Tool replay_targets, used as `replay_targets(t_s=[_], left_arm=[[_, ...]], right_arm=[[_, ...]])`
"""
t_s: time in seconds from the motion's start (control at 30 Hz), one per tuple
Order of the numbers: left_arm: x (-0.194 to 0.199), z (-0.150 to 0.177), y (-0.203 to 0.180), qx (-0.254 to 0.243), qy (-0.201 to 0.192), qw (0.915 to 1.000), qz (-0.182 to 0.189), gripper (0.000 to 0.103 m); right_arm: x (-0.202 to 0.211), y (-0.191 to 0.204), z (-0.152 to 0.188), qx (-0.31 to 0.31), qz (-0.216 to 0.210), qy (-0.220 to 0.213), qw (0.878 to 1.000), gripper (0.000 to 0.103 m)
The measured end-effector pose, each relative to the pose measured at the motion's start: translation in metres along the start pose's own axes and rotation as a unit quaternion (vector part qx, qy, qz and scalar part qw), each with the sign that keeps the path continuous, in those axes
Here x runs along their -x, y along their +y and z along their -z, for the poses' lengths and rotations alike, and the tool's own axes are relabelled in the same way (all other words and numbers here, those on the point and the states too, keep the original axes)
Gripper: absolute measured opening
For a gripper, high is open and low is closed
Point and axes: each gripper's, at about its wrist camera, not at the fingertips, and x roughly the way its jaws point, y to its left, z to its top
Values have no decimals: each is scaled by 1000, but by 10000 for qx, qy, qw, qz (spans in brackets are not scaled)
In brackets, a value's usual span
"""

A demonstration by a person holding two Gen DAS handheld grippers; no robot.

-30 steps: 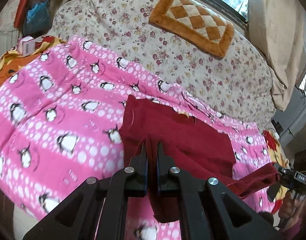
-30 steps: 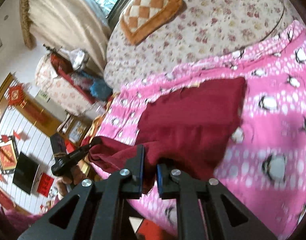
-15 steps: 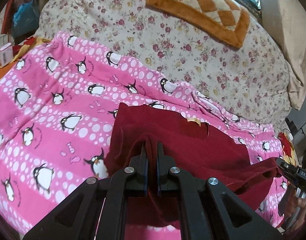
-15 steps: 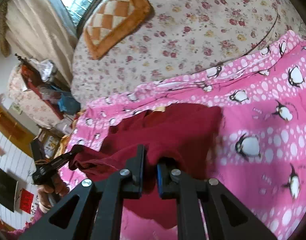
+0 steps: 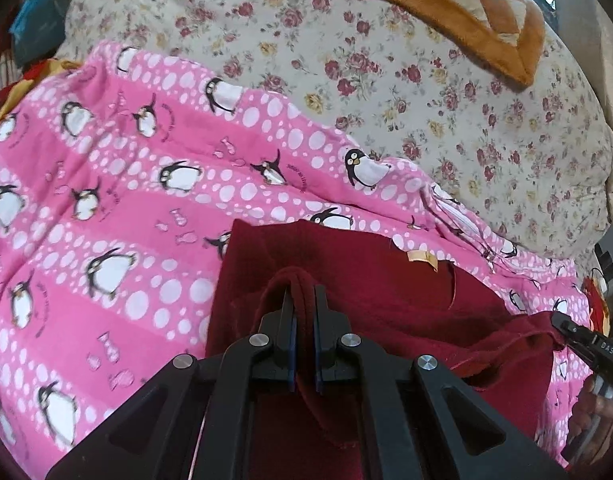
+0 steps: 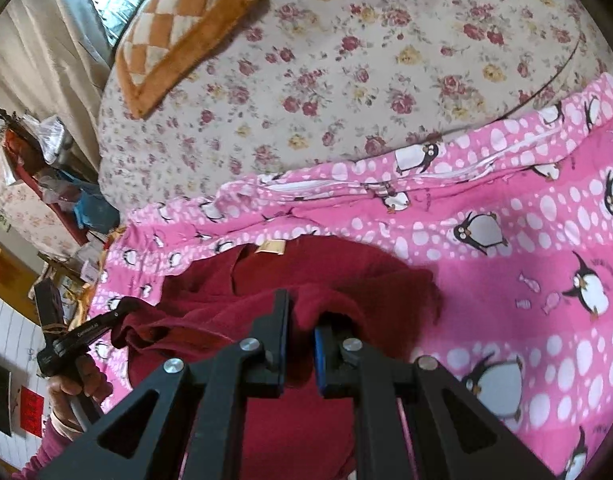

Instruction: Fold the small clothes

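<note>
A dark red garment (image 5: 390, 300) lies on a pink penguin-print blanket (image 5: 118, 208), its neck label toward the far edge. My left gripper (image 5: 300, 292) is shut on a bunched fold of its near edge, lifted over the flat part. In the right wrist view the same red garment (image 6: 346, 276) is pinched by my right gripper (image 6: 302, 312), shut on another fold of that edge. The cloth stretches between both grips. The right gripper (image 5: 582, 340) shows at the left wrist view's right edge; the left gripper (image 6: 106, 320) shows at the right wrist view's left, held by a hand.
The pink blanket (image 6: 526, 264) covers a bed with a floral quilt (image 5: 386, 64) behind it. An orange checked cushion (image 5: 446, 4) lies at the far side by a window. Cluttered shelves and bags (image 6: 54, 176) stand beyond the bed's end.
Both grippers have carried the garment's near edge forward and lower, over the flat part toward the neck label. The fold has advanced; the floral quilt and cushion look closer.
</note>
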Motion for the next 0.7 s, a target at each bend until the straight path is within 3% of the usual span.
replay_targets(t_s=[0.2, 0.33, 0.47, 0.6, 0.7], left_arm=[[-29, -8, 14, 335, 190, 9988, 312, 0], [-33, -13, 23, 590, 335, 9953, 697, 0], [-10, -20, 24, 454, 5, 9968, 658, 23], [1, -26, 21, 371, -134, 9965, 739, 26], [-9, -26, 13, 257, -39, 9979, 593, 26]], right_arm=[[-29, -17, -11, -169, 55, 105, 9998, 13], [-36, -17, -13, -79, 114, 183, 9997, 30], [-11, -16, -13, -188, 96, -200, 9996, 59], [16, -12, -14, -225, -161, -604, 9978, 60], [7, 7, -12, 144, -35, -388, 9991, 53]])
